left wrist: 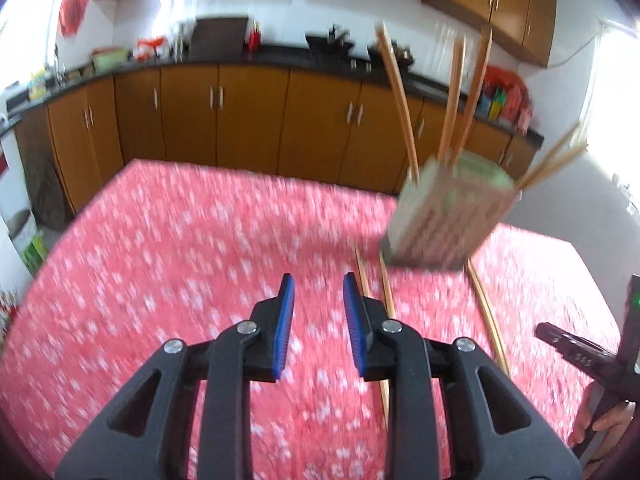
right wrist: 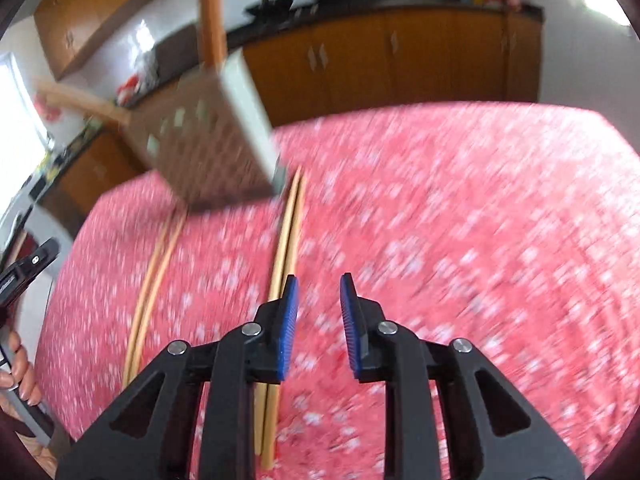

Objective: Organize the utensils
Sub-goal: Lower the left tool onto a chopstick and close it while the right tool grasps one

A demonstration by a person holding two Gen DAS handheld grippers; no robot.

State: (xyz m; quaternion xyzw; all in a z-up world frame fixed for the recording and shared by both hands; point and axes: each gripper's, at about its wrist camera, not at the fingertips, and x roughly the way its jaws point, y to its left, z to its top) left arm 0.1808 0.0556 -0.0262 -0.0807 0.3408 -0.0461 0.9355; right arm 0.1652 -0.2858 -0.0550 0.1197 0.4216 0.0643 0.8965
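A perforated box-shaped utensil holder [left wrist: 448, 216] stands on the red floral tablecloth [left wrist: 180, 240] at the right, with several wooden chopsticks [left wrist: 400, 92] sticking out of it. More chopsticks lie flat in front of it, a pair [left wrist: 386, 296] by my left gripper's right finger and others [left wrist: 490, 312] further right. My left gripper [left wrist: 318, 280] is open over bare cloth, nothing between its blue pads. My right gripper [right wrist: 319, 284] is open too and holds nothing. One chopstick pair [right wrist: 288, 232] runs under its left finger, another pair [right wrist: 154, 276] lies further left, and the holder [right wrist: 216, 140] stands beyond them.
Brown kitchen cabinets [left wrist: 248, 120] with a dark cluttered counter [left wrist: 280, 58] run behind the table's far edge. A person's hand [right wrist: 20, 376] holding the other gripper's handle shows at the left edge of the right wrist view. Both views are motion-blurred.
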